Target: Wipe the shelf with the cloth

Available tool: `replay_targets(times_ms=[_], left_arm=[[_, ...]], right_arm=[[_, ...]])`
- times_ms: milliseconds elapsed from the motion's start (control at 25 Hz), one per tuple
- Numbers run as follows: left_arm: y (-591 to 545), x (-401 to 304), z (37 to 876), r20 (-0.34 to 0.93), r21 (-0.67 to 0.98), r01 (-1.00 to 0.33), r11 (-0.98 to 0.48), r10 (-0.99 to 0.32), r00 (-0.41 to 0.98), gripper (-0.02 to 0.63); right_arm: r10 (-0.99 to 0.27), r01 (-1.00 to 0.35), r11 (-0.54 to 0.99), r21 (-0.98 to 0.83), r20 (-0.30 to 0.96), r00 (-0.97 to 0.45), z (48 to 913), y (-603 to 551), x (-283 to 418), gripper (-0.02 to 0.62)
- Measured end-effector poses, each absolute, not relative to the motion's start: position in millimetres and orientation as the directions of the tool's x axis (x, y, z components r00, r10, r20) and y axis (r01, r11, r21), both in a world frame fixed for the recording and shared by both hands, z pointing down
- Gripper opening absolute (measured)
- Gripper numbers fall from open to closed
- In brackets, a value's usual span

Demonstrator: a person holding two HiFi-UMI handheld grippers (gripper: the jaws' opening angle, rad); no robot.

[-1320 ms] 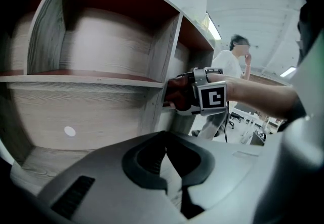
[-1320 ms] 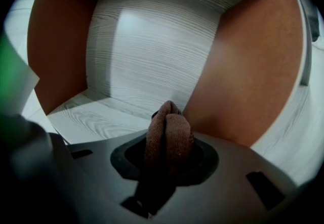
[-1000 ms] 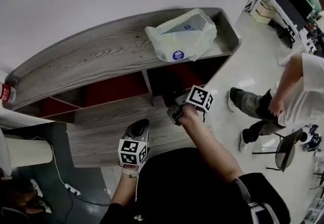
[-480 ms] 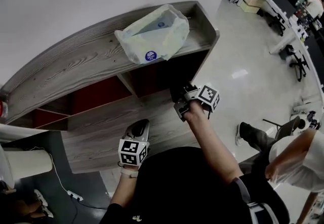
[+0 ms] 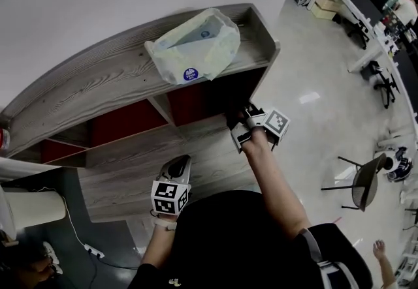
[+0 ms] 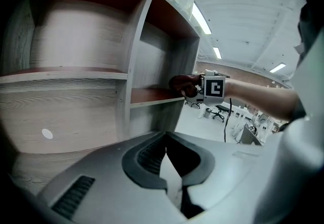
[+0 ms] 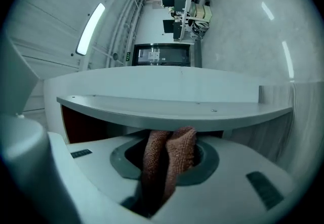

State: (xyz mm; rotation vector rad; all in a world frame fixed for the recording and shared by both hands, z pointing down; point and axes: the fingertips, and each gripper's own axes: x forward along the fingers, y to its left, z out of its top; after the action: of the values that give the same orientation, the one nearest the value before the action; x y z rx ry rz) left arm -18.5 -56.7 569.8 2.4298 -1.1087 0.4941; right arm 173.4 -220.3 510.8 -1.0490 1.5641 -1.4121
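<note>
A brown terry cloth (image 7: 170, 158) is pinched in my right gripper (image 7: 169, 139), which is shut on it. The gripper points level at the front edge of a shelf board (image 7: 172, 105) of the grey wooden shelf unit (image 5: 124, 76). In the head view the right gripper (image 5: 247, 126) is at the right end of the unit, by its dark right-hand compartment. The left gripper view shows the cloth (image 6: 182, 84) against the board there. My left gripper (image 5: 177, 167) is lower, over the bottom board, shut and holding nothing.
A pale plastic bag (image 5: 194, 51) lies on top of the unit near its right end. Red-backed compartments (image 5: 124, 126) sit under the top board. A chair (image 5: 362, 183) and desks (image 5: 366, 0) stand on the floor to the right. A white cable (image 5: 75, 226) runs at lower left.
My right gripper has moved to the right along the shelf edge with the cloth in it. The left gripper has barely shifted. The person standing at the right has gone from the head view.
</note>
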Motion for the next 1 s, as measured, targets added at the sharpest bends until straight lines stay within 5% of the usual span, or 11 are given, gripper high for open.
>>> replay_targets(times_ms=[600,1000], left_arm=[[-52.0,-13.2,573.5,0.474,0.239,-0.758,-0.606,-0.609,0.636,0.009],[-58.1,-19.8,575.1,0.478,0.242,-0.764,-0.598,-0.612,0.630,0.009]], right_arm=[[-0.855,-0.130,0.467,-0.875,-0.409,-0.319,357.2,-197.3,175.3,0.084],[-0.830,-0.086,0.536,-0.840,-0.506,-0.233,322.4,-217.8,171.9,0.084]])
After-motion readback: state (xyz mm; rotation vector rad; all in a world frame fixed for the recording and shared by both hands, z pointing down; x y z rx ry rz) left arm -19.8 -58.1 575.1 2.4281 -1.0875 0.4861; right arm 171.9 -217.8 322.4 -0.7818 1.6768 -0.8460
